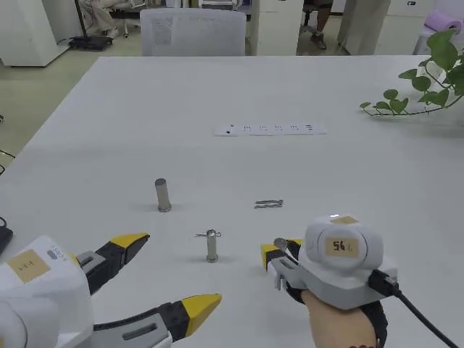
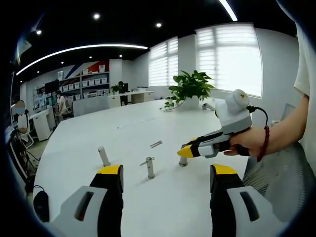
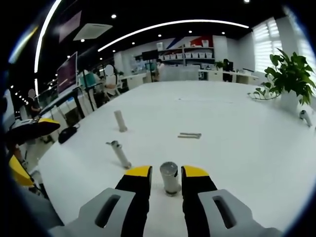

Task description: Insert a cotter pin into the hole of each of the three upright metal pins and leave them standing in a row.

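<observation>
the right gripper (image 3: 166, 171) is clenched on the near pin (image 3: 169, 178), one jaw on each side, and the pin stands upright on the white table (image 1: 217, 94) at the near right. no cotter pin shows in it. the left gripper (image 2: 167, 169) hangs at the near left with its jaws spread wide and nothing between them.

just left of the held pin stands the middle pin (image 1: 212, 246), with a cotter pin (image 1: 206, 234) pushed through its top. further back and to the left the far pin (image 1: 163, 194) stands bare. the loose cotter pins (image 1: 268, 204) lie flat behind the right gripper, apart from all three.

so one pin looks finished and two are left to fit. the three do not stand in a neat row yet.
</observation>
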The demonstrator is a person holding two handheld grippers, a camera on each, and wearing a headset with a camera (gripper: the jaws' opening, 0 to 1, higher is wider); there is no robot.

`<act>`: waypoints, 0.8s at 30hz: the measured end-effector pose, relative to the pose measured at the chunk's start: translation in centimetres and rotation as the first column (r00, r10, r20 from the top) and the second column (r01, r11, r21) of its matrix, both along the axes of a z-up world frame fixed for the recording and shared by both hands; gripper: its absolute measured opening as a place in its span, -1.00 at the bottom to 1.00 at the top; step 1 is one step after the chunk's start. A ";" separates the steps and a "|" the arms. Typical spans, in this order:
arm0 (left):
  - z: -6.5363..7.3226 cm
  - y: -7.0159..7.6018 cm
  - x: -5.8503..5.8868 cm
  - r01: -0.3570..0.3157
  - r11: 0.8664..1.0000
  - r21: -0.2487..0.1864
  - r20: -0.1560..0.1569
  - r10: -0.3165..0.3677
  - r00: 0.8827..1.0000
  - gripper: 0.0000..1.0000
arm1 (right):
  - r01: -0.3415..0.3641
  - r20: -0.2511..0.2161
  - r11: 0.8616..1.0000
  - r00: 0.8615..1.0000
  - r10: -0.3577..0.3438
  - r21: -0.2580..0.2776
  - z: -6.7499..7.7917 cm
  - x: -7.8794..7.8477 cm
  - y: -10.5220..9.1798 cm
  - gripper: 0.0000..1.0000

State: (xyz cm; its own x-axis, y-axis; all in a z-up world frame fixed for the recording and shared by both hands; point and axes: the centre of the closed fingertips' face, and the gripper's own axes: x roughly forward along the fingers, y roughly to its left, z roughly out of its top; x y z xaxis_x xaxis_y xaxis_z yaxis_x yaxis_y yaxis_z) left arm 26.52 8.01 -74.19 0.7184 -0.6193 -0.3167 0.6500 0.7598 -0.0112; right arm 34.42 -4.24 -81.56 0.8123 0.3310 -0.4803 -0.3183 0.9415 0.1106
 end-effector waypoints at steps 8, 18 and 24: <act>0.0 -0.5 -0.3 -0.006 1.000 -0.012 0.000 0.006 1.000 0.50 | -0.048 -0.011 0.998 0.999 0.048 0.030 0.8 -0.5 -0.3 -0.32; -0.2 -0.8 -0.3 -0.009 1.000 -0.022 -0.008 0.008 1.000 0.63 | -0.078 -0.001 0.996 0.997 0.078 0.054 2.3 0.0 -1.8 -0.31; -0.3 -1.0 -0.2 -0.007 1.000 -0.031 -0.014 0.007 1.000 0.72 | -0.094 -0.007 0.995 0.996 0.094 0.039 2.7 1.0 -3.0 -0.32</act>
